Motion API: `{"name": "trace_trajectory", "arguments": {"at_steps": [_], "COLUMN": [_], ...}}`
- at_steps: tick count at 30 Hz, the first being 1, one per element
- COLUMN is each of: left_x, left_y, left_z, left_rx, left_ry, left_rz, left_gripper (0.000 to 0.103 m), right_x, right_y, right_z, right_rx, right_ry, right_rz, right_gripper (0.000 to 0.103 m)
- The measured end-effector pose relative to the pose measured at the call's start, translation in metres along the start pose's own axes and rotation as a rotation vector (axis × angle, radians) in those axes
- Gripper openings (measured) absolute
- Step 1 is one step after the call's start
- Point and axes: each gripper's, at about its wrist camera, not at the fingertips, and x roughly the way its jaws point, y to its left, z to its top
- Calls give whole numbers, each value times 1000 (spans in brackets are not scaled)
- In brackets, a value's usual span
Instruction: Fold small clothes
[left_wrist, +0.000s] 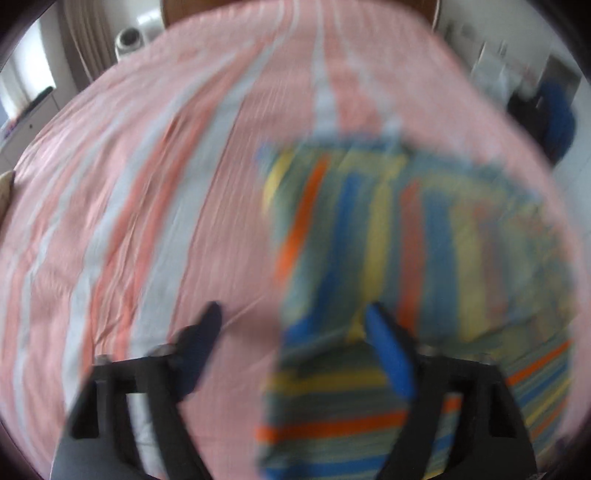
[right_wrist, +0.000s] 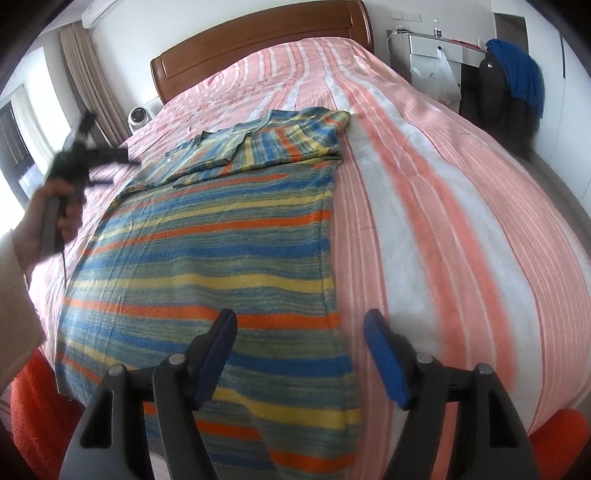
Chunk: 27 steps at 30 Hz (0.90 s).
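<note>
Pink-and-white striped bedding (right_wrist: 461, 221) covers the bed that fills both views, giving me a broad, soft, flat surface to fold on. A wooden headboard (right_wrist: 258, 40) stands at the far end.

On the bedding lies the striped knit shirt (right_wrist: 207, 258), banded in blue, yellow, orange and grey-green. Its body is spread flat and runs lengthwise toward the headboard, probably so the edges are easy to line up. At the far end, the collar and sleeve portion is already turned over onto the body.

My right tongs (right_wrist: 301, 325) hover low over the near right edge of the shirt, their blue pads wide apart and holding nothing, placed, I judge, to take that edge.

My left tongs (left_wrist: 291, 314) are also wide apart and empty, above the shirt's left side; that view is blurred. In the right view my hand (right_wrist: 44, 218) grips them well off to the left.
</note>
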Motion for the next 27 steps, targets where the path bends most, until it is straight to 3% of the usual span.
{"name": "trace_trajectory", "arguments": {"at_steps": [3,5,10,12,14,15,16,18,19,23,27], "left_x": [-20,-34,-51,-38,-14,-9,-13,-27,-36,-79,-96], "left_y": [25,37,34,26,24,27,31,36,39,47,52], "left_z": [-11,-13,-12,-11,-17,-23,-30,-45,-53,-91,-125], "left_rx": [-80,-127,-114,-88,-64,-63,-68,-64,-63,-39,-24], "left_ry": [-57,-81,-142,-110,-25,-26,-56,-85,-97,-151,-189], "left_rz": [23,-17,-108,-64,54,54,58,157,172,155,199], "left_gripper": [71,71,88,89,86,87,88,96,96,96,101], "right_x": [-1,-5,-3,-2,-5,-7,-10,-15,-17,-22,-21], "right_y": [1,1,4,9,14,14,14,8,4,-13,-31], "right_z": [-1,-1,3,2,1,1,2,4,5,8,16], "right_rx": [-5,-10,-17,-31,-51,-60,-60,-47,-38,-20,3], "right_ry": [3,-8,-11,-11,-19,-24,-29,-42,-50,-74,-101], "right_rz": [-5,-11,-19,-12,-10,-10,-11,-19,-27,-85,-125], "right_gripper": [70,70,70,70,70,70,70,70,70,70,71]}}
